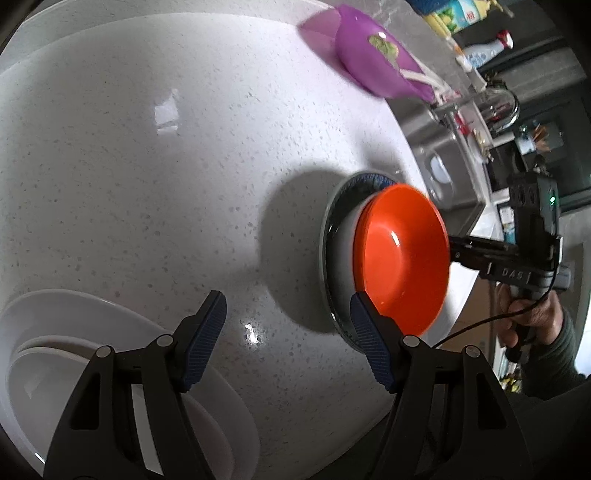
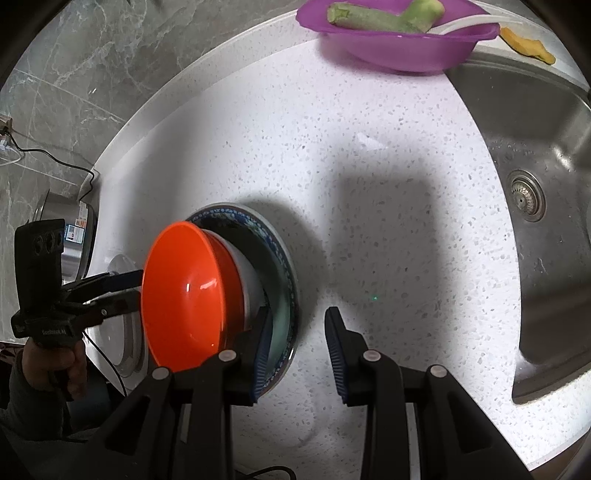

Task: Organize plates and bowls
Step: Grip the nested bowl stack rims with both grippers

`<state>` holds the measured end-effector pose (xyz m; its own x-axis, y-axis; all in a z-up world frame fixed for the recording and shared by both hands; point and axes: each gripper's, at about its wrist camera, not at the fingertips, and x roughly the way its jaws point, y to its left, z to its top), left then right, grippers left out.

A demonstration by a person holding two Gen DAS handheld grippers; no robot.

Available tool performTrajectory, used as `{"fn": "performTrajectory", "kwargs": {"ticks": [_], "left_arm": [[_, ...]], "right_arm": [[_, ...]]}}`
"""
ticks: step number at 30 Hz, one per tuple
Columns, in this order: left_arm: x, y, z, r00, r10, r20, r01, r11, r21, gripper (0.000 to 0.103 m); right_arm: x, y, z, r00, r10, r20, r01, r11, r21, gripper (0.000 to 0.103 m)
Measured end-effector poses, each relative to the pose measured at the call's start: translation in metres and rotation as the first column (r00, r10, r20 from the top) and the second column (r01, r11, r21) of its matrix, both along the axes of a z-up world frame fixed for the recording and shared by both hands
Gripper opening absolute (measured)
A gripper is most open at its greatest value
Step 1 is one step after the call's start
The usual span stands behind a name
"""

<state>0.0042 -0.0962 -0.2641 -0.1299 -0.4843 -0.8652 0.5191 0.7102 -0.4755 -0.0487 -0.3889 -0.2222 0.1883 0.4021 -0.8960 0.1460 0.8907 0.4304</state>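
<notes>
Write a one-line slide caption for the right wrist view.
Open right gripper beside orange bowl stacked on a white bowl and patterned plate.

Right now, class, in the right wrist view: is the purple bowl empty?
No. The purple bowl holds green vegetable pieces and a white spoon.
</notes>
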Motion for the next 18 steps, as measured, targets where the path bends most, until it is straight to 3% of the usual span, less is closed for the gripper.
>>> {"fn": "performTrajectory", "kwargs": {"ticks": [12,18], "left_arm": [[-0.002,-0.010,-0.020,0.999,0.005,-0.032,-0.004,1.000,0.029,0.069],[-0.004,-0.017,-0.021,1.000,0.010,-0.006,-0.010,0.999,0.049,0.068]], "right_arm": [[-0.002,0.007,-0.012,1.000,0.030,-0.005,-0.030,1.000,0.000,0.032],[-0.003,0.004,-0.017,1.000,0.028,-0.002,-0.028,0.999,0.015,0.032]]}}
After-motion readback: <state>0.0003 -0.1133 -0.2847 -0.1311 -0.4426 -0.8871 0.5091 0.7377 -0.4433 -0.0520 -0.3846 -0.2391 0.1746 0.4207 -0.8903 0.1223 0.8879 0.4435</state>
